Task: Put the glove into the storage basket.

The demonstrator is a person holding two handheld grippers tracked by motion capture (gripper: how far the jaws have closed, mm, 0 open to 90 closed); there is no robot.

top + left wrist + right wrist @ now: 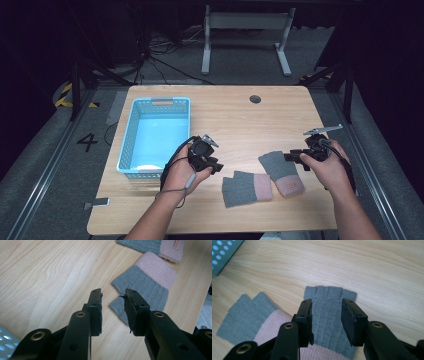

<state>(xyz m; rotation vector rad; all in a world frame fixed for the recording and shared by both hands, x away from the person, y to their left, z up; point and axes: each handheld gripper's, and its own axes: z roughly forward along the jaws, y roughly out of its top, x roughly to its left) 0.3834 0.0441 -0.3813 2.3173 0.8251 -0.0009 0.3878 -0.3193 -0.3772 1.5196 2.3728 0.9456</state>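
The wooden tabletop (pixel 235 115) carried all items. A light blue perforated basket (pixel 156 135) stood toward its left edge, long side running front to back.

Two grey fingerless gloves with pink cuffs lay flat near the front edge, right of centre. The left glove (pixel 246 188) lay with its cuff pointing right. The right glove (pixel 282 172) lay just beside it, with its fingers pointing toward the far edge and its cuff toward the front edge; whether the two touched could not be determined.

The left gripper (pixel 216 166), held in the left hand (pixel 184 172), sat between the basket and the left glove. In the left gripper view its jaws stood apart with nothing between them, above bare wood at the grey end of the left glove (pixel 146 287).

The right gripper (pixel 291 156), held in the right hand (pixel 326 167), sat at the right glove's right side. In the right gripper view its jaws stood apart above the grey part of the right glove (pixel 327 310), not pressing it.
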